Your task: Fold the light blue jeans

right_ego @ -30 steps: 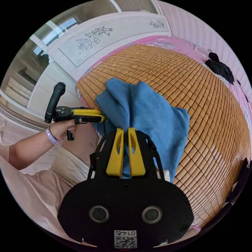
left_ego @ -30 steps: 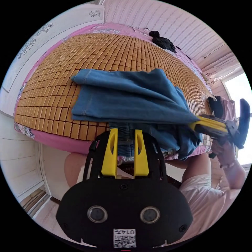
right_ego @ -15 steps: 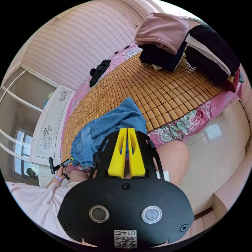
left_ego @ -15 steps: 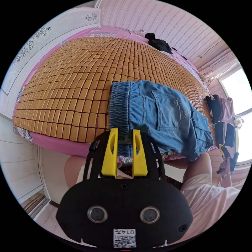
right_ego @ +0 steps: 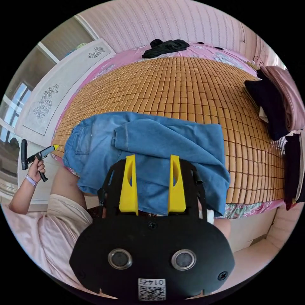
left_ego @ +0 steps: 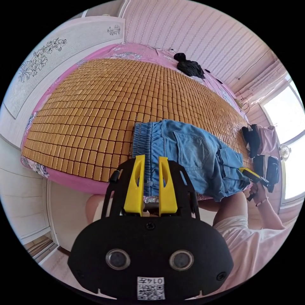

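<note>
The light blue jeans [left_ego: 190, 152] lie flat near the bed's near edge, elastic waistband toward my left gripper and a back pocket up. In the right gripper view the jeans [right_ego: 152, 136] have a leg part doubled over on top. My left gripper [left_ego: 151, 156] hovers at the waistband with its jaws a little apart; denim shows through the gap but lies flat on the mat. From the other side, the left gripper [right_ego: 52, 148] sits just off the waist end. My right gripper [right_ego: 152, 156] stands wide open over the leg end, and shows as the right gripper [left_ego: 246, 171] beside the hems.
A bamboo mat [left_ego: 95, 105] covers the pink bed. Folded clothes [right_ego: 279, 105] are stacked at the leg-end side of the mat. A black garment [right_ego: 165, 46] lies by the far wall. A white headboard [right_ego: 60, 92] stands beyond the waist end. The person's pink shirt [right_ego: 47, 228] is close below.
The right gripper carried the legs back across, dropped them, drew away shut, and has returned open over the leg end. The left gripper's hold on the waistband has come off.
</note>
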